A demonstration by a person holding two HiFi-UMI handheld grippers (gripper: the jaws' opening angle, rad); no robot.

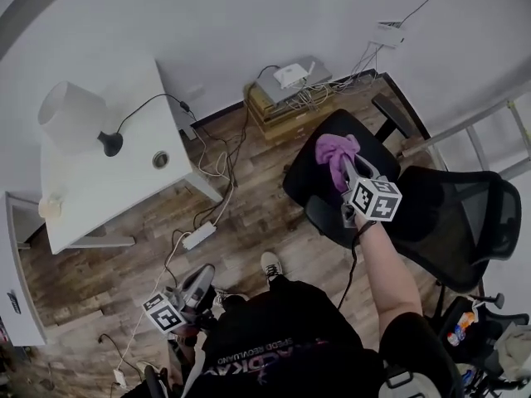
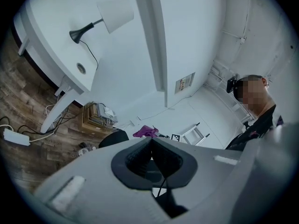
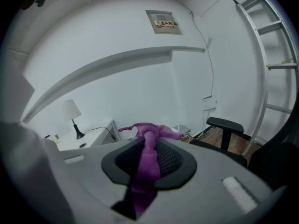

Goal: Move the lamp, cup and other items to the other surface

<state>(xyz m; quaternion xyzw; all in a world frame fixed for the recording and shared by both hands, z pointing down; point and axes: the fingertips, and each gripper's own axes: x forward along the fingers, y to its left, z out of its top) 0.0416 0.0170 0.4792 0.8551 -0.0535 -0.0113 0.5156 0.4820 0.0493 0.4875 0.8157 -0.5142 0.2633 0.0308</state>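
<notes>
Right gripper (image 1: 347,166) clamped on purple cloth (image 1: 332,149), just above chair seat (image 1: 305,182). Left gripper (image 1: 204,274) pressed together, empty. Well left of both, lamp (image 1: 75,114) and cup (image 1: 50,206) on white desk (image 1: 133,181).

A small office or workroom. In the head view a white desk (image 1: 99,197) with a table lamp (image 1: 73,116) stands at ten o'clock and a black mesh office chair (image 1: 452,214) at three. A router (image 1: 292,76) on a crate (image 1: 278,114) trails cables at twelve. A power strip (image 1: 199,235) lies on the wood-plank floor (image 1: 99,280), and a ladder (image 1: 489,131) leans at two.
</notes>
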